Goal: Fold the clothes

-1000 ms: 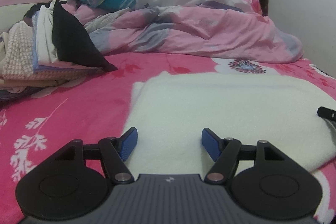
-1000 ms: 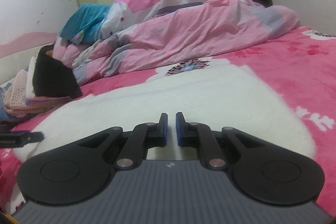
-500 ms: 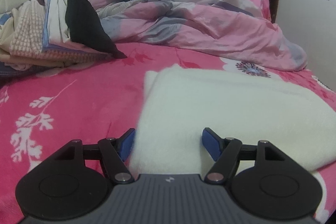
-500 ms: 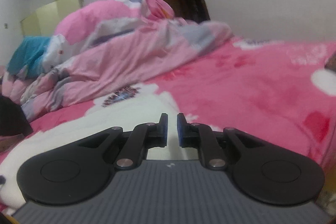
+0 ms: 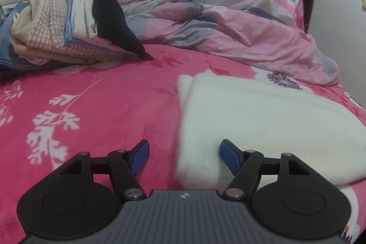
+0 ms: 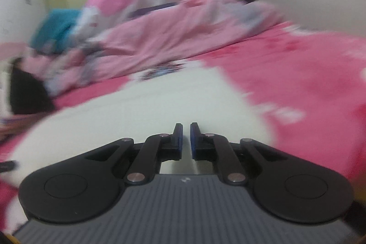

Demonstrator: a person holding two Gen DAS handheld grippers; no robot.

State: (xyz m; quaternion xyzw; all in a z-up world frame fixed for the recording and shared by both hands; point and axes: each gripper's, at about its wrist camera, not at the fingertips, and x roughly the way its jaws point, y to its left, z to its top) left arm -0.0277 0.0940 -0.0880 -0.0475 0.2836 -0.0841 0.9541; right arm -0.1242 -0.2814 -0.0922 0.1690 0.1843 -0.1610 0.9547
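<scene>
A: Where's the garment?

B: The cream fleece (image 5: 263, 116) lies flat on the pink bed (image 5: 91, 106), its left edge between the left claw's (image 5: 184, 158) wide-open jaws. The right claw (image 6: 186, 141) is almost closed, nothing visibly pinched.

A: How best to fold it?

B: I'd bite deep into that thick, soft edge; plush pile slips. The corners look rounded, so align the edges.
</scene>
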